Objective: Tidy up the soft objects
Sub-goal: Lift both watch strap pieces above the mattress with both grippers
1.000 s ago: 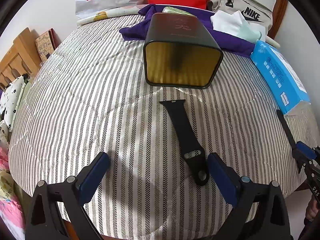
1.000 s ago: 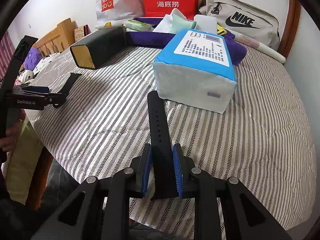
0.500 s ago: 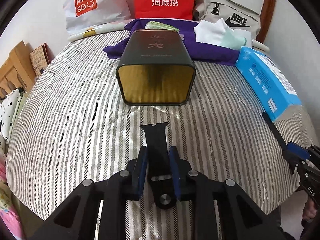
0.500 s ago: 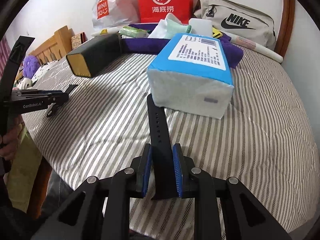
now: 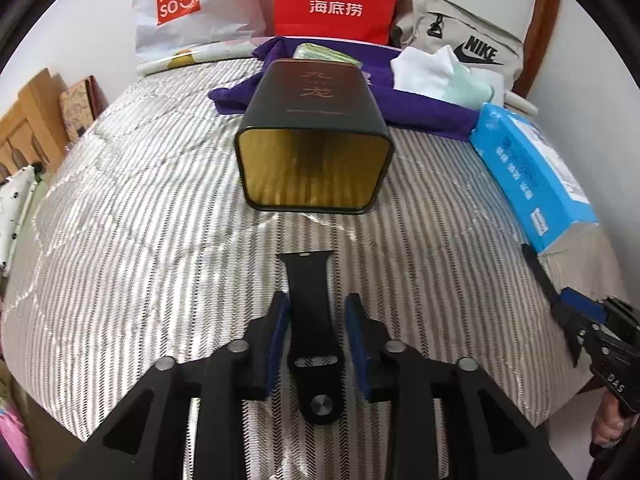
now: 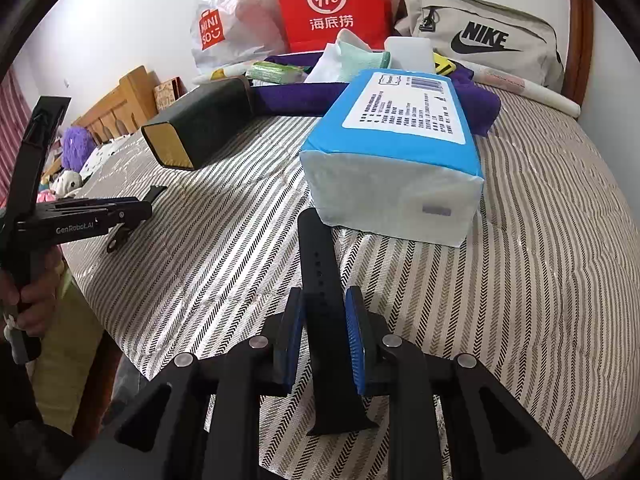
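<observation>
Watch the left side, that's where this could come undone. The short black rubber watch strap with the round metal stud [image 5: 314, 292] lies flat on the grey-and-white striped bedspread [image 5: 140, 240], straight in line with the open mouth of the dark square tin with the gold lining [image 5: 312, 128], which is tipped on its side, well apart from the strap. If the hand lifts now, I reckon that strap simply stays behind on the bed, because nothing is pinching it. And if it does get carried, floppy rubber held near one end will droop and could catch the tin's rim.

Over on the right, the long black rubber strap with the row of holes [image 6: 320, 264] runs forward until its far tip sits just beside the blue-and-white plastic pack of tissues [image 6: 400, 152]. Swing it carelessly and that tip may drag against the pack, or the strap may twist out of the pads.

Now the claws. The left claw [image 5: 314, 320] has just been easing apart: its blue pads stand either side of the short strap with a sliver of bedspread showing on both sides, so it brackets the strap without pressing it. The right claw [image 6: 324, 320] is clamped tight on the long strap, pads hard against both edges, near its wide end.
</observation>
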`<state>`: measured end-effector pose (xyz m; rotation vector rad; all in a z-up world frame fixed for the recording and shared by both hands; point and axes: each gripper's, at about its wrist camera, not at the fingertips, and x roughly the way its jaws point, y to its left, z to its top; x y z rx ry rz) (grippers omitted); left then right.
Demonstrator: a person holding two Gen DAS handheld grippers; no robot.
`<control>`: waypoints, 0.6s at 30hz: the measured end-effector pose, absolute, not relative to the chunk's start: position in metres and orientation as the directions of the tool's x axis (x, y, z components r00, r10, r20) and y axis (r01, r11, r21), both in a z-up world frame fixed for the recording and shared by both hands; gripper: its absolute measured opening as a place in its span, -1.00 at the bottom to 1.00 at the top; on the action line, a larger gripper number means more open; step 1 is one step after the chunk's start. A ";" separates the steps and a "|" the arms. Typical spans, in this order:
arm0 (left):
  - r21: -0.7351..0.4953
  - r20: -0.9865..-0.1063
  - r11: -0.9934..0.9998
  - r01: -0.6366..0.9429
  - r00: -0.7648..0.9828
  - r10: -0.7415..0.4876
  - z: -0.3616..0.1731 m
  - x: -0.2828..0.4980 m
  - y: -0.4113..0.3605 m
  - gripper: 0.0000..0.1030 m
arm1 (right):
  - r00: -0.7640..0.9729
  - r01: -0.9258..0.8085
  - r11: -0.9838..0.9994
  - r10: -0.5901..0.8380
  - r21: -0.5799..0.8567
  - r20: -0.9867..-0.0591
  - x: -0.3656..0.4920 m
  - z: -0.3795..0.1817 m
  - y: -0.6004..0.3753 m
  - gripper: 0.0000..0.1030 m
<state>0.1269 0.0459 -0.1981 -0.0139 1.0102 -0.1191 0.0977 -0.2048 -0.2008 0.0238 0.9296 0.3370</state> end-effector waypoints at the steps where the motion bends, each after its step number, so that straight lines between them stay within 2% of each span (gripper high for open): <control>1: -0.063 -0.843 0.994 0.090 0.528 -0.101 -0.198 0.127 0.045 -0.37 | 0.550 -0.260 0.949 0.295 0.176 -0.781 0.098 -0.201 -0.205 -0.54; 5: 0.016 -0.832 0.994 0.106 0.553 -0.046 -0.201 0.125 0.034 -0.37 | 0.586 -0.262 0.959 0.245 0.106 -0.772 0.095 -0.202 -0.194 -0.57; 7: 0.013 -0.824 0.993 0.114 0.564 -0.054 -0.201 0.124 0.035 -0.50 | 0.598 -0.278 0.959 0.220 0.059 -0.771 0.093 -0.203 -0.189 -0.58; 9: -0.010 -0.827 0.995 0.103 0.559 -0.066 -0.200 0.124 0.041 -0.61 | 0.586 -0.280 0.957 0.229 0.070 -0.777 0.094 -0.201 -0.190 -0.60; 13: -0.052 -0.833 0.993 0.103 0.544 -0.100 -0.199 0.121 0.049 -0.61 | 0.556 -0.289 0.949 0.272 0.124 -0.786 0.091 -0.197 -0.194 -0.62; 14: -0.055 -0.833 0.994 0.099 0.544 -0.100 -0.199 0.119 0.051 -0.61 | 0.555 -0.293 0.948 0.273 0.122 -0.786 0.088 -0.196 -0.192 -0.65; 15: -0.061 -0.833 0.993 0.099 0.544 -0.105 -0.199 0.117 0.053 -0.61 | 0.561 -0.292 0.951 0.259 0.104 -0.786 0.083 -0.195 -0.190 -0.88; 18: -0.093 -0.831 0.992 0.089 0.541 -0.126 -0.197 0.112 0.059 -0.61 | 0.563 -0.288 0.952 0.258 0.106 -0.785 0.079 -0.190 -0.191 -0.92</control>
